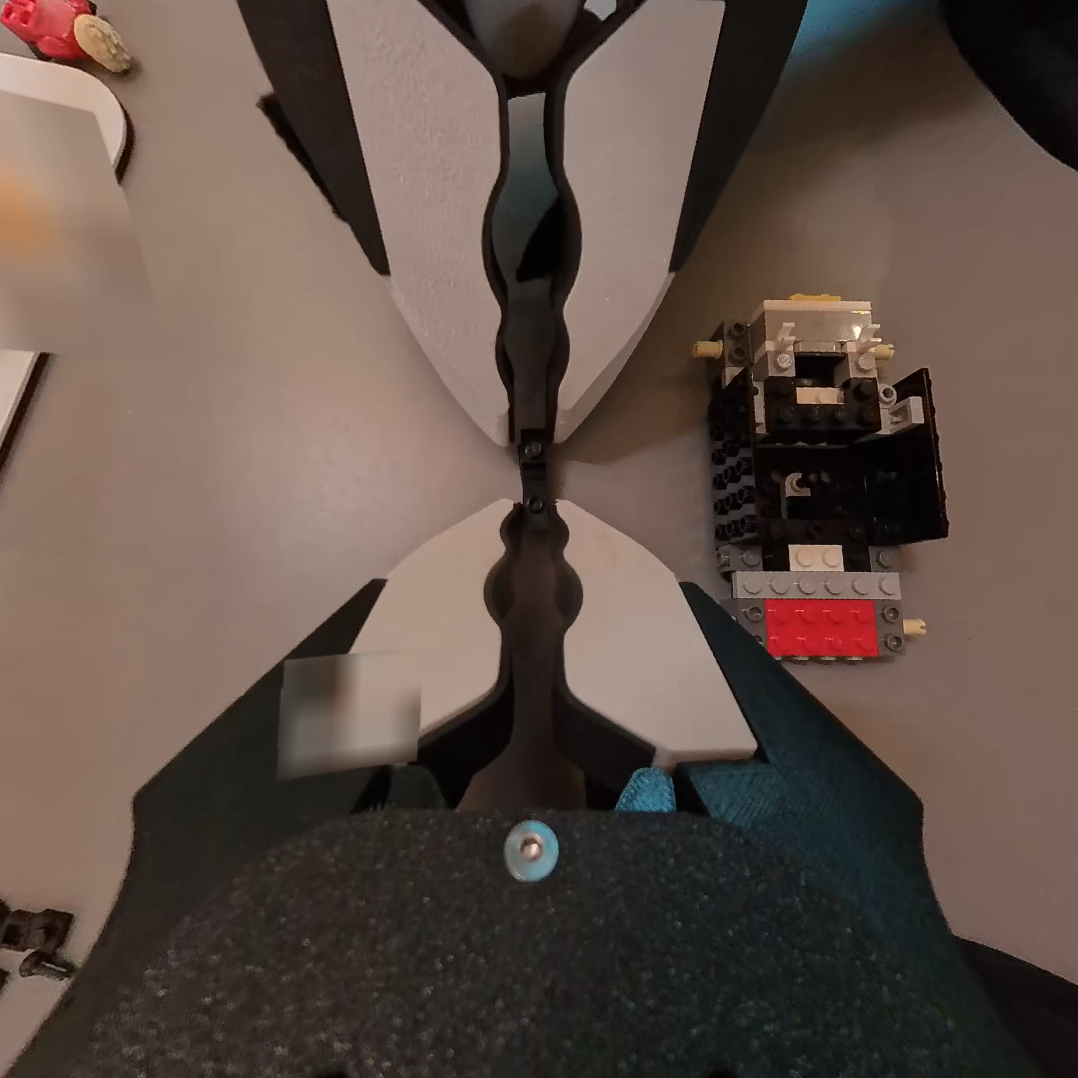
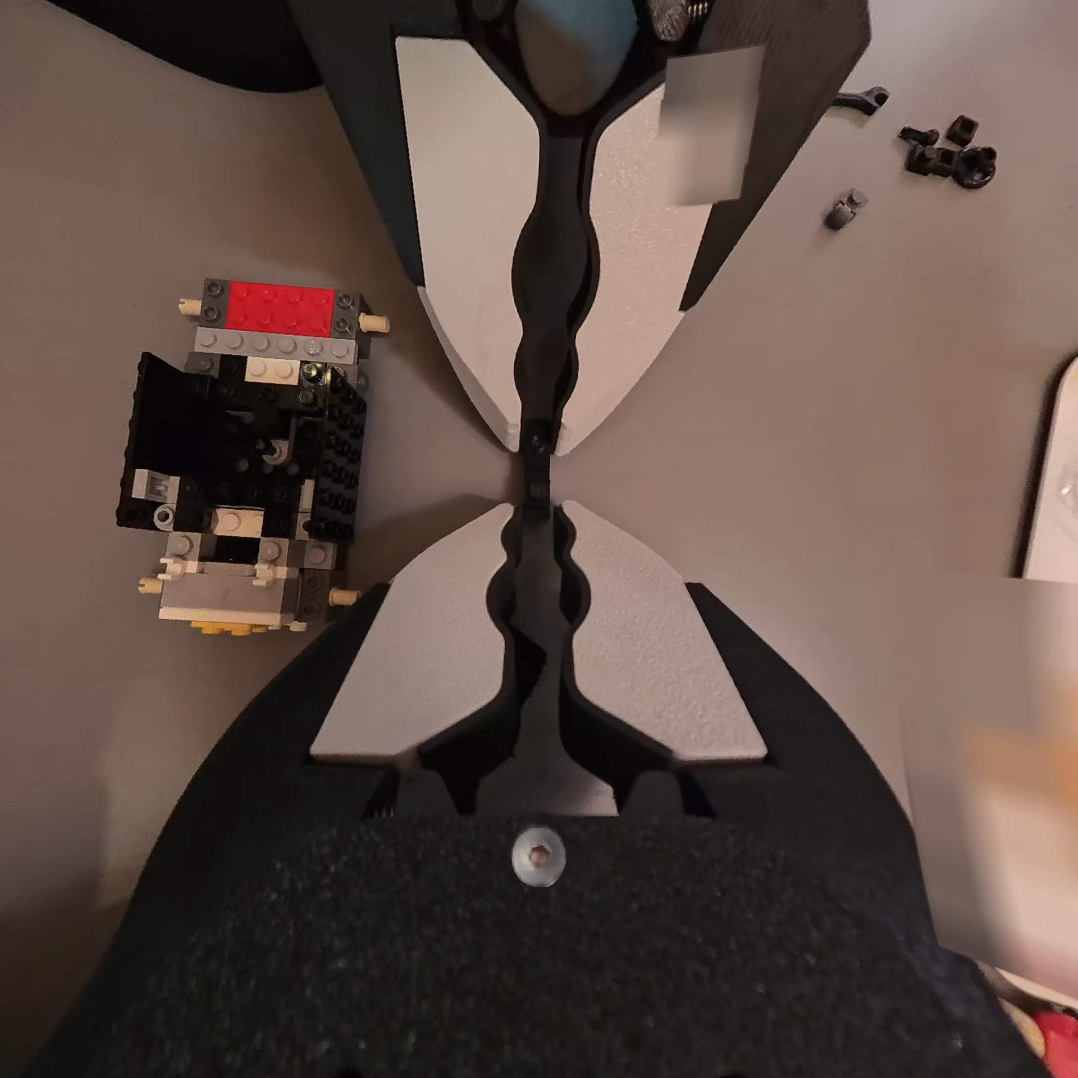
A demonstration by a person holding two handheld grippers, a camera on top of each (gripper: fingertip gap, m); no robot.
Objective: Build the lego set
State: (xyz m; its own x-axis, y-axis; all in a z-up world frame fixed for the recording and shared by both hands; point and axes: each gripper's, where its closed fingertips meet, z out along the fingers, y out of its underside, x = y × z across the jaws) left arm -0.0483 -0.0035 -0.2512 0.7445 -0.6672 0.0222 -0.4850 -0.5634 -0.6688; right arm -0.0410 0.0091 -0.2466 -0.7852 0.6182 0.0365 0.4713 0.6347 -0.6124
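While the grey table (image 1: 233, 466) carries the half-built lego model (image 1: 816, 496), red plate at one end, off to the side of both tools, the left gripper (image 1: 534, 510) and right gripper (image 2: 536, 507) meet tip to tip above it. Each is pinched narrow onto an opposite end of one small black piece (image 1: 533, 473). Loose black parts (image 2: 945, 151) lie well apart.

At eleven o'clock in the left wrist view, a red piece (image 1: 41, 29) is cut by the top edge. A white tray (image 2: 1056, 466) at three o'clock in the right wrist view runs off the frame. The small black piece (image 1: 534, 478) has both ends hidden inside the tongs. The loose black bits (image 2: 945, 154) at one o'clock are too small to identify.
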